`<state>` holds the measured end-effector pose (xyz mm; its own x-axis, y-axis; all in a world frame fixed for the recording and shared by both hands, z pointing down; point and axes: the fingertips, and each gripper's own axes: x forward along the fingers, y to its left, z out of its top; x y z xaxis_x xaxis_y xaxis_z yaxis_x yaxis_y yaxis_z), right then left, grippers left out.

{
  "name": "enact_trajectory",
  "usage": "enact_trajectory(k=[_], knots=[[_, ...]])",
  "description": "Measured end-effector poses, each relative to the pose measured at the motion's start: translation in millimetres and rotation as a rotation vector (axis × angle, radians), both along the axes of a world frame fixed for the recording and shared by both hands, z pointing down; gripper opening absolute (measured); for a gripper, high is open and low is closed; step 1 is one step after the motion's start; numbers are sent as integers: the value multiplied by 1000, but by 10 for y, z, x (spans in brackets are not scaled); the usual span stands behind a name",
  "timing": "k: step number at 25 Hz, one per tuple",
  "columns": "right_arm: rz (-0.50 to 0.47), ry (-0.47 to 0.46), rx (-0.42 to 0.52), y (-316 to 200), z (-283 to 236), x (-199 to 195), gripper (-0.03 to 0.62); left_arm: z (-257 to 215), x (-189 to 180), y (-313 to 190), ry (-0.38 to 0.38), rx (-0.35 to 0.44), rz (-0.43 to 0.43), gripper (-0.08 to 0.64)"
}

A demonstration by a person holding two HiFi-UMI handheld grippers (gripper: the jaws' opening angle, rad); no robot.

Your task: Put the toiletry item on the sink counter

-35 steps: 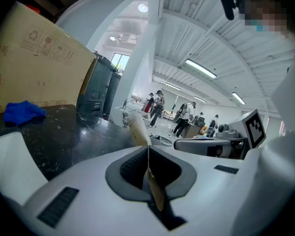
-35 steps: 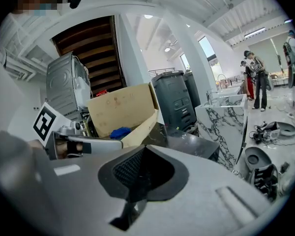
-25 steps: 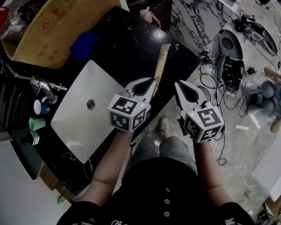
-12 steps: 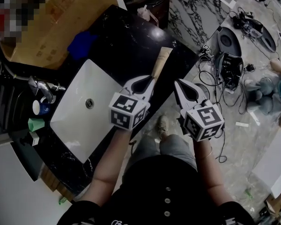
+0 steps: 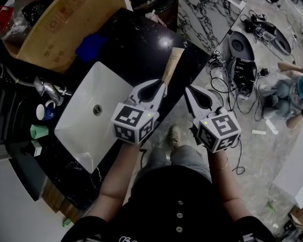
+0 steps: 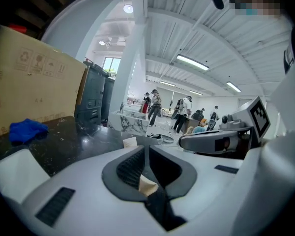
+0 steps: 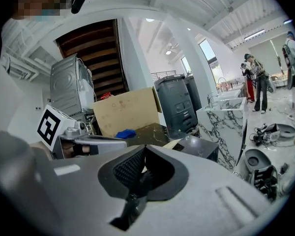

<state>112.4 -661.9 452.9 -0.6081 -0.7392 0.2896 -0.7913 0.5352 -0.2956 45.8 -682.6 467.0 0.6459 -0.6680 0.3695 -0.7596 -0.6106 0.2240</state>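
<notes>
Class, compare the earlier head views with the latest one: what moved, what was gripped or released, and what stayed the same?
Very little. The left gripper has drawn slightly back toward the person, carrying the tan tube with it; its jaws stay shut on the tube's end, over the dark counter beside the sink. Nothing was gripped or released. The right gripper, jaws together, and the blue cloth stayed put.
</notes>
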Motion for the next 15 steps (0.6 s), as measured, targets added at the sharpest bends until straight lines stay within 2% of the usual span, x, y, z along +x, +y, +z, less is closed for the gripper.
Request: enact_trajectory(k=[8, 15], knots=[[13, -2, 100, 407, -416, -230, 3, -532, -137, 478, 94, 129, 31, 14], [-41, 15, 132, 897, -595, -541, 3, -741, -344, 941, 154, 171, 43, 14]])
